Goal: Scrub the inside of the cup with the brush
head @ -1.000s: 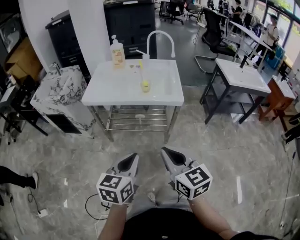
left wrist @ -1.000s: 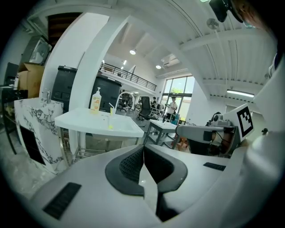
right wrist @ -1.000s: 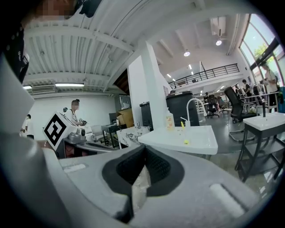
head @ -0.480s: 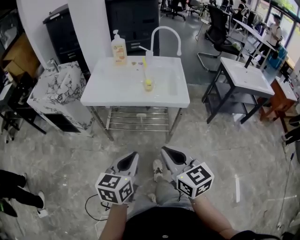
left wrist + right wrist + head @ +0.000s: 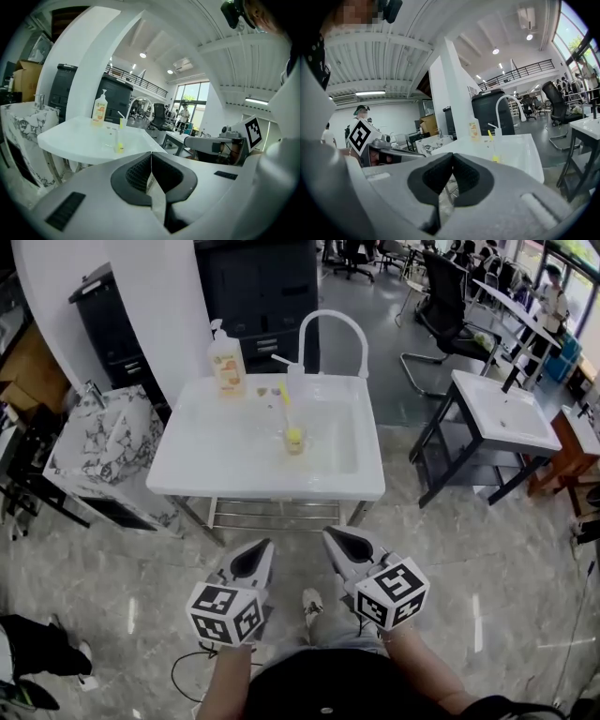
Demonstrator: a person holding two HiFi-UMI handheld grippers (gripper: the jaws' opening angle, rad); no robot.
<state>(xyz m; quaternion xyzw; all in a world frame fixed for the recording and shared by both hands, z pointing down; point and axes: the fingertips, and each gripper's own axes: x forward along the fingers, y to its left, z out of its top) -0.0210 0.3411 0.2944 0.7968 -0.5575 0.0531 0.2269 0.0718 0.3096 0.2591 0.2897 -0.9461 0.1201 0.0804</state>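
My left gripper [image 5: 255, 562] and right gripper [image 5: 345, 547] are both clenched on nothing. The small clear cup [image 5: 294, 439] stands well ahead on the white sink bench [image 5: 211, 460], about midway between them. The yellow plastic brush [image 5: 285, 401] stands nearly upright inside it.

Grey marble floor [image 5: 487, 554]; white pillar [image 5: 164, 287]; black cabinet [image 5: 253, 277]; office chair [image 5: 445, 306] behind

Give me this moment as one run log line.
left gripper: shut, empty | right gripper: shut, empty | brush: standing in cup on counter, untouched | grippers: short of counter | scrub: not begun
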